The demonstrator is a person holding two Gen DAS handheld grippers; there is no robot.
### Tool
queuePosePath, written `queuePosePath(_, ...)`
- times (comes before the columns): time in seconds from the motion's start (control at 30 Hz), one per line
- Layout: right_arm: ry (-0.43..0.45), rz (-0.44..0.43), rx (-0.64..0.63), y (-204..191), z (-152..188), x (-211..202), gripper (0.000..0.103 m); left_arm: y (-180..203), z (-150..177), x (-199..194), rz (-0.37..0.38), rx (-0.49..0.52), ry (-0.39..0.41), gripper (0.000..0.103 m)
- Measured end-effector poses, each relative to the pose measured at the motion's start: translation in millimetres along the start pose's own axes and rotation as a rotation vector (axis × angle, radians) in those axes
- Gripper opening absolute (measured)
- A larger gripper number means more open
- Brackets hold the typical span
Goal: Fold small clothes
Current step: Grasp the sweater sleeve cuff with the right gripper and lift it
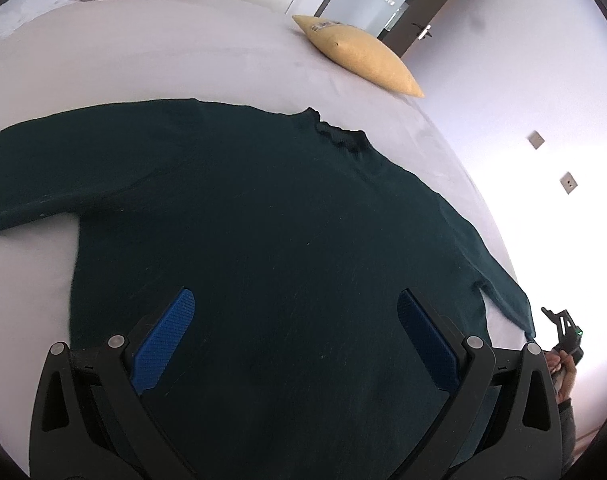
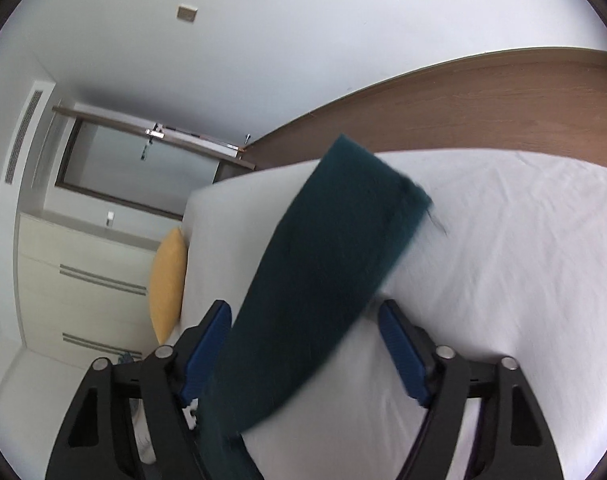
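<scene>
On the bed, covered with a pale sheet, a dark green sweater lies spread flat with its collar pointing away toward the far edge and both sleeves extended sideways; no fold is visible in the body panel, so the task appears to be at its opening step. Left sleeve: stretched out flat across the sheet, untouched. Right sleeve: runs toward the near corner of the mattress, and in the right wrist view its cuffed end passes between the two blue pads, looking lifted and motion-blurred above the sheet. Right hand-held gripper: fingers apart, with the sleeve crossing the gap close to the left pad; whether the fabric rests on that pad or merely hangs in front of it cannot be told. Left hand-held gripper: fingers wide apart, poised over the lower body of the sweater near the hem and clamped on nothing. Judged remaining: both sleeves to be turned inward over the body, then the body folded along its length. A yellow cushion sits at the far edge of the bed, well apart from the garment; beyond are white cabinets, a glazed door and a wooden floor.
</scene>
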State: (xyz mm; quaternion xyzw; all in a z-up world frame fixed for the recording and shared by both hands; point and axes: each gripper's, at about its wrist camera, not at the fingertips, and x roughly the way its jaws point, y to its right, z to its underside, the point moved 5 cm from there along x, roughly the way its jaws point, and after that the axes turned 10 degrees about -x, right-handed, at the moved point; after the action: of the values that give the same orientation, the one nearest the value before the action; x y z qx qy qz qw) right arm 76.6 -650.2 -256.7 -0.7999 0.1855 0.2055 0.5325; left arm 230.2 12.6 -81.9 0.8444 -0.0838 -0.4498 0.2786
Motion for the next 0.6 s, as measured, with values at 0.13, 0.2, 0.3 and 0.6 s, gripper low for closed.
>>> queuePosePath(0.13,0.009,0.02,0.007,2,-3,1,0.048,1,-9,13,0.029,-0.02,-0.007,0.097)
queuePosePath(0.2,0.011,0.03,0.004,4,-6,-1,0.037,0,-14,19,0.034,-0.022,-0.008,0.089)
queuePosePath(0.3,0.005,0.106,-0.054,6,-8,-3,0.014,-4,-20,27,0.03,-0.034,-0.022,0.084)
queuePosePath(0.6,-0.057,0.138,-0.67,-173,72,14,0.009,9,-55,49,0.151,-0.076,-0.042,0.084)
